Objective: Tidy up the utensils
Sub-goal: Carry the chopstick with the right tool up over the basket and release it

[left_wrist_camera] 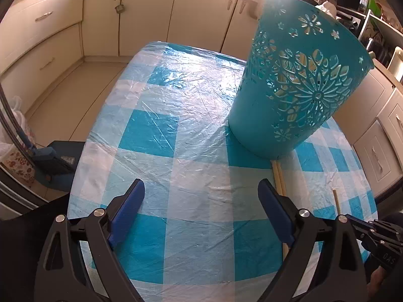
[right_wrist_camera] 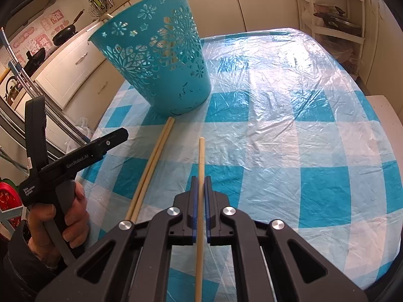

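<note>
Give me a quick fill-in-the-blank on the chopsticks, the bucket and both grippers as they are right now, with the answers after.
1. The right gripper is shut on one ____.
2. The left gripper has its jaws ____ and holds nothing.
3. Exactly ____ chopsticks lie side by side on the tablecloth.
4. The far tips of that pair point at the base of the teal ____.

Answers: chopstick; open; two; bucket

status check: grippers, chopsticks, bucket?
Right gripper shut on one pale wooden chopstick. Left gripper open, empty. Two more chopsticks lie on checked tablecloth before teal perforated bucket. Nothing blocking.
</note>
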Tool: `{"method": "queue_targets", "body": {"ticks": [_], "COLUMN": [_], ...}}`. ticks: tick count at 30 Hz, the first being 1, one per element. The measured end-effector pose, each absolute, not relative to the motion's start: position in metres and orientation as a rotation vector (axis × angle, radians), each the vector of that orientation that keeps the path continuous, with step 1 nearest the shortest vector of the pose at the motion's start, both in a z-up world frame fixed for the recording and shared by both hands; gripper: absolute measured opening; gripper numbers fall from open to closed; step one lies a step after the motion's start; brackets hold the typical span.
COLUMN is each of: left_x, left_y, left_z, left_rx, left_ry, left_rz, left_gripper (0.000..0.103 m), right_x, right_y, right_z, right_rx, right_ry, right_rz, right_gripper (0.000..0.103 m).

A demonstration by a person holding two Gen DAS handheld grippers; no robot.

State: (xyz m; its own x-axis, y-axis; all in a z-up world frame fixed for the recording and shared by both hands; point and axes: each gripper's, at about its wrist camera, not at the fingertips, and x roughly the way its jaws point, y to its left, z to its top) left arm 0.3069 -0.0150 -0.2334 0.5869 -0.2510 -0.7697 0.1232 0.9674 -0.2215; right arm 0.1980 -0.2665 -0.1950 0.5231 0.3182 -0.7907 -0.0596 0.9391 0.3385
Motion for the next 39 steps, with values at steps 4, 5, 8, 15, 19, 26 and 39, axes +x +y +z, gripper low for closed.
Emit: {"method": "queue_targets", "body": {"ticks": [4,5,8,15,19,26,39], "left_x": [0.308,0.308,0.308,0.308,0.308,0.307,0.307], "left_y": [-0.013,-0.013,-0.014,-0.017,-0.017,-0.016,-0.014], "left_z": [-0.234,-0.234,-0.234,-0.234,-0.235,-0.234,-0.234], "left_rx": [-0.168,-0.167,-0.162,-0.146,-0.139,-0.139,-0.151], "left_ry": [0.917,0.917,0.917,0.918,0.919,0.918,0.913], "left_rz": [-0.22,-0.219,-0.217,-0.207,-0.204,-0.2,-0.204], "left_gripper": [0.088,0.088,0.088,0.088,0.088,0.088,0.088], "right_x": [0.199,0.199,0.198,0.199,0.199,0.194,0.206], "right_y": [-0.269,-0.27,-0.274,-0.276,-0.276,-0.272,-0.268], "right_z": [-0.195,-0.195,-0.189,-0.169,-0.154,-0.127,-0.087], "right_rx": [0.314,0.324,0.347,0.385,0.395,0.387,0.358], "right_ry": [0.982,0.975,0.944,0.876,0.841,0.773,0.667], "right_rz": [0.239,0.244,0.266,0.316,0.347,0.369,0.397], "right_gripper": [0.006,0.006,0.006,0.006,0.006,0.006,0.006]}}
